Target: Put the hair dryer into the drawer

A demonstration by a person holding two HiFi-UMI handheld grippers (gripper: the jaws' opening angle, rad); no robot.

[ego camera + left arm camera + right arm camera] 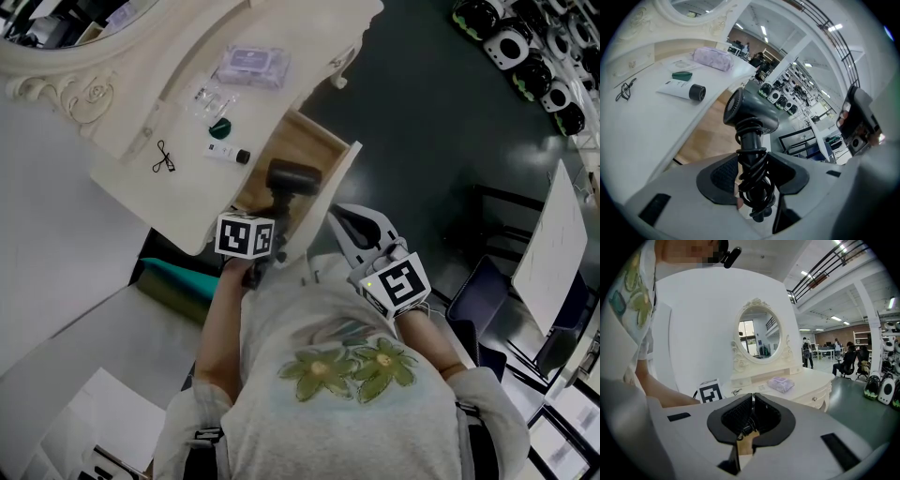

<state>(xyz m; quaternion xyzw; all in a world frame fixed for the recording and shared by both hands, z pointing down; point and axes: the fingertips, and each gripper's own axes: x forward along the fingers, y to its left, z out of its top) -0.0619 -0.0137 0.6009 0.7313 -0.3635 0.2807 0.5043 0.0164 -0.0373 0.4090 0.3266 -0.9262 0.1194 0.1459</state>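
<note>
Head view shows the cream dressing table [131, 131] running from 10 o'clock toward centre, its wooden drawer [298, 139] pulled open toward 4 o'clock, presumably so the load can go straight in. The hair dryer [292, 178] hangs above the drawer's near end, not yet resting on the wood, as far as I can tell.

It is carried head-up by its handle, which likely keeps the bulky head clear of the drawer front. The left gripper [752, 164], at 6 o'clock from the dryer, has its 2 jaws clamped on the handle over the cord [755, 185] wound round it. That forearm reaches forward from the torso.

The right gripper [752, 404] waits at 4 o'clock from the dryer, close to the body, jaws together on nothing, and probably isn't needed for the lowering.
</note>
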